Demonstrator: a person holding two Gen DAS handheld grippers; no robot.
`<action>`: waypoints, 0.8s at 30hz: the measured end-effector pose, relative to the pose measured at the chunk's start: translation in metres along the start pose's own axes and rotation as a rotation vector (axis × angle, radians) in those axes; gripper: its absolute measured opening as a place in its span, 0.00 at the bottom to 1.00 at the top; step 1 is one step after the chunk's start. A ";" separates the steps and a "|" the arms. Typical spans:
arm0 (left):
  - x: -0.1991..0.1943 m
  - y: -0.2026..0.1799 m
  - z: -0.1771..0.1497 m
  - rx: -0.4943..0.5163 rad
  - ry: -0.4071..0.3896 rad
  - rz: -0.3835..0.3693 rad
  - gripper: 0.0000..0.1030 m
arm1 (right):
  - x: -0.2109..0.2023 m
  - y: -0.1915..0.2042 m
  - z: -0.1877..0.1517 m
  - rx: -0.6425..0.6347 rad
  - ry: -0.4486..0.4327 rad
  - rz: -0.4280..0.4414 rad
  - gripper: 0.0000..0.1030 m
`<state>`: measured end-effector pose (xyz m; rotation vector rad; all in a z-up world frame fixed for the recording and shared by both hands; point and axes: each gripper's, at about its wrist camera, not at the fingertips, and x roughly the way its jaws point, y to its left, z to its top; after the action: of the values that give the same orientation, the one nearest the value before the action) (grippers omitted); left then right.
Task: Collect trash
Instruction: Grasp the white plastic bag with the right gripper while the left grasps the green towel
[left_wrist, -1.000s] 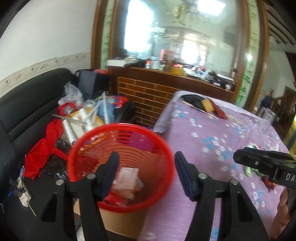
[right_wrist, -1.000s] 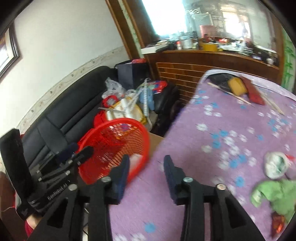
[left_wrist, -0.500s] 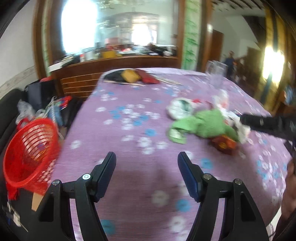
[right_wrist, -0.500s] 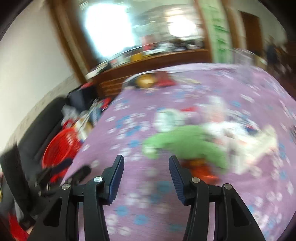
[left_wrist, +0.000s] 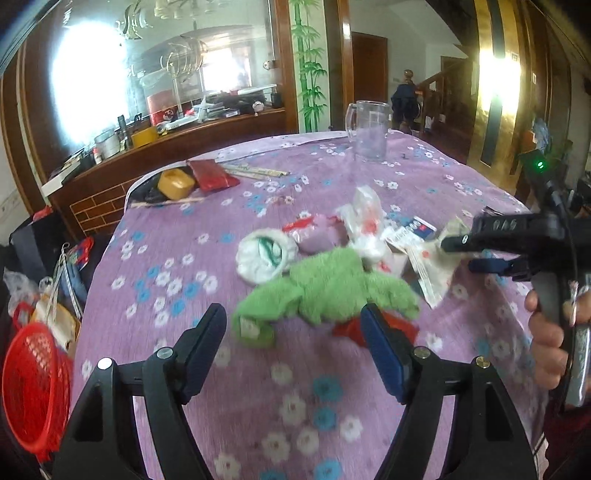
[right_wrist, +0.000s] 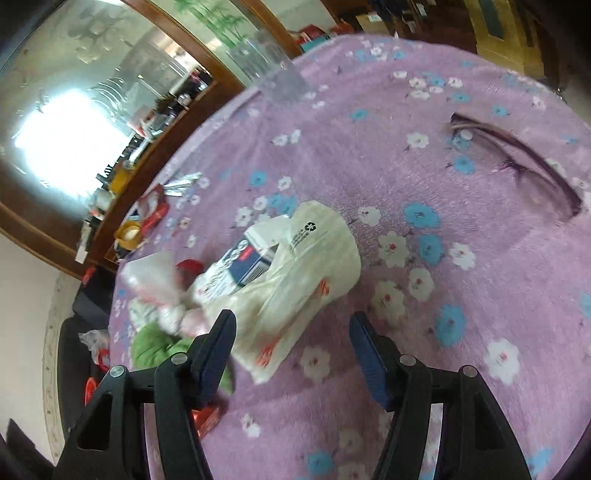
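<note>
Table, purple flowered cloth (left_wrist: 229, 155); trash heaped near its middle.

Item one: my left gripper (left_wrist: 293, 345); jaws wide apart and just been opening further; nothing between them but bare cloth; it sits just short of the green rag (left_wrist: 332, 288).

Item two: my right gripper (right_wrist: 291, 343); jaws likewise apart, just been widening; empty, pads pressing on nothing; the near edge of the white plastic bag (right_wrist: 306, 280) lies between and ahead of the fingers, whether touched I cannot tell; my hand (left_wrist: 546, 332) shows on its handle in the left view.

Item three: small box with blue print (right_wrist: 251, 258); tucked against the bag's upper side.

Item four: crumpled white wrapper (left_wrist: 264, 256); beside the rag, on its far left side.

Item five: red scrap (left_wrist: 351, 328); under the rag's near edge, by my left gripper's right finger.

Item six: more crumpled white and red plastic (left_wrist: 364, 225); behind the rag.

Item seven: red basket (left_wrist: 33, 384); off the table, low at the left edge, well apart from the heap.

Item eight: clear glass mug (left_wrist: 367, 129); upright at the far side.

Item nine: yellow block (left_wrist: 175, 182) and red packet (left_wrist: 212, 175); far left corner, side by side.
</note>
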<state>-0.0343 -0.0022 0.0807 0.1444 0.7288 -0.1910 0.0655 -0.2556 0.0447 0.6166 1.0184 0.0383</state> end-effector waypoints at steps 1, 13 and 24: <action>0.006 -0.001 0.004 0.001 0.000 -0.005 0.73 | 0.007 0.004 0.002 -0.011 0.009 -0.020 0.66; 0.059 -0.009 0.016 0.012 0.032 -0.112 0.82 | 0.036 0.040 0.001 -0.255 -0.105 0.020 0.25; 0.084 -0.007 0.007 -0.015 0.061 -0.129 0.59 | 0.016 0.054 -0.011 -0.322 -0.196 0.031 0.18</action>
<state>0.0299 -0.0209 0.0288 0.0891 0.8007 -0.3047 0.0783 -0.2005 0.0551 0.3342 0.7914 0.1635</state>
